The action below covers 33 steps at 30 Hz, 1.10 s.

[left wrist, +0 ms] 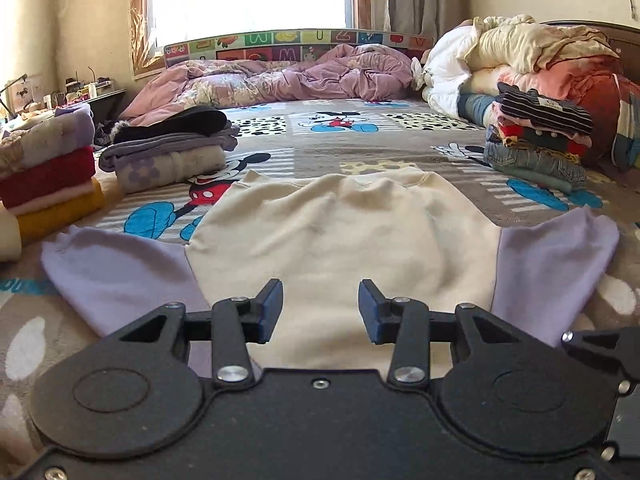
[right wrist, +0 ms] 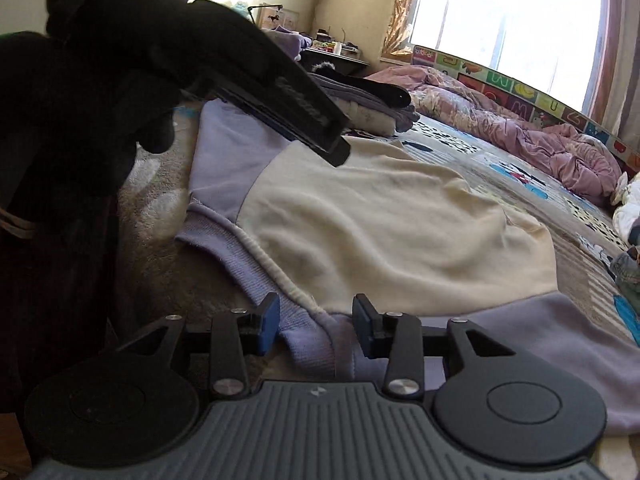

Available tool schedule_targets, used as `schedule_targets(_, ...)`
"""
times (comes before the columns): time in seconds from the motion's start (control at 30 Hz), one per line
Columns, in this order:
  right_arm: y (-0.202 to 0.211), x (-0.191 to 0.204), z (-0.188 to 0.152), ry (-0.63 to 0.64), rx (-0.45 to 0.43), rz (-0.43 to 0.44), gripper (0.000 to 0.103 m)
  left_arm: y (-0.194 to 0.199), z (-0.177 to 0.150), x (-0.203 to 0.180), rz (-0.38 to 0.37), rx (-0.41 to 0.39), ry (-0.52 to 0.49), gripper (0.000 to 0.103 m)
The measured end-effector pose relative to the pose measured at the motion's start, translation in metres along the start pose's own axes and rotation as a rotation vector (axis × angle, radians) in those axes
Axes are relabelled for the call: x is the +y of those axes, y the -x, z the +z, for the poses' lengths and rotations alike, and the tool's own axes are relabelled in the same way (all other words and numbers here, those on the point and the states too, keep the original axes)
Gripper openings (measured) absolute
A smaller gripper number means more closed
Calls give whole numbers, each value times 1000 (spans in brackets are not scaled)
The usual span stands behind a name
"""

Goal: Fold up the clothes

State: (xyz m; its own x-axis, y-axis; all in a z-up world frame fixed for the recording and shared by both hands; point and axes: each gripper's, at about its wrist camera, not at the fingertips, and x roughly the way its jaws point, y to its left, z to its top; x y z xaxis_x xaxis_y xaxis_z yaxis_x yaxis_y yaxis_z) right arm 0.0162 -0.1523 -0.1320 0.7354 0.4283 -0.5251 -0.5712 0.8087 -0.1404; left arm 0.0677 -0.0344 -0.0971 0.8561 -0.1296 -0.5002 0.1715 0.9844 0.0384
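Nearest us, our left gripper [left wrist: 320, 310] hangs over the collar end of the sweatshirt [left wrist: 340, 240] with its jaws parted and nothing between them, only cream cloth showing through the gap. Our right gripper [right wrist: 316, 326] sits low at the purple ribbed neckline [right wrist: 312, 344]; its jaws are apart, a fold of the rib lies between the pads, and we see neither pad pressing on it, so we read it as released. In the right wrist view, the left gripper crosses at ten o'clock above the cloth. The sweatshirt lies flat on the cartoon-print bedspread [left wrist: 340, 120], cream body in the middle, purple sleeves [left wrist: 120, 276] spread to nine and three o'clock, hem away at twelve. We judge that we are at the start of folding this garment: it is laid out, no fold yet made. Next calls for a grip on a sleeve or shoulder edge, then carrying it across the body. Farther off, folded stacks [left wrist: 168, 148] sit at ten and two o'clock, with a rumpled pink quilt [left wrist: 280, 80] beyond.
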Motion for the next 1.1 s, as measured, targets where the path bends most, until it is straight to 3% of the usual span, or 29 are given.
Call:
schedule_targets(0.13,20,-14,-10,-109,-28,-53,41,-6,-26,-6,-17,61,-38,41)
schedule_targets(0.23,25,-35,-21,-184,-26,-110,42,-18,-45,-15,-7,113,-151,43)
schedule_targets(0.3,24,-51,-28,-253,0,-125,41,-9,-45,-22,11,51,-196,43)
schedule_targets(0.4,40,-69,-35,-337,-51,-178,41,3,-44,-28,-16,-38,-215,43)
schedule_targets(0.5,46,-85,-36,-355,-136,-241,41,-2,-45,-33,-64,-29,-188,43)
schedule_targets(0.67,19,-126,-54,-497,-26,-293,39,-16,-48,-42,-80,22,-180,43)
schedule_targets(0.87,50,-165,-73,-654,-79,-522,40,-12,-49,-43,-74,25,-179,44)
schedule_targets(1.0,59,-190,-83,-700,-166,-547,42,-6,-49,-48,-80,0,-202,44)
schedule_targets(1.1,44,-209,-84,-691,-127,-539,43,-5,-52,-51,-82,7,-212,44)
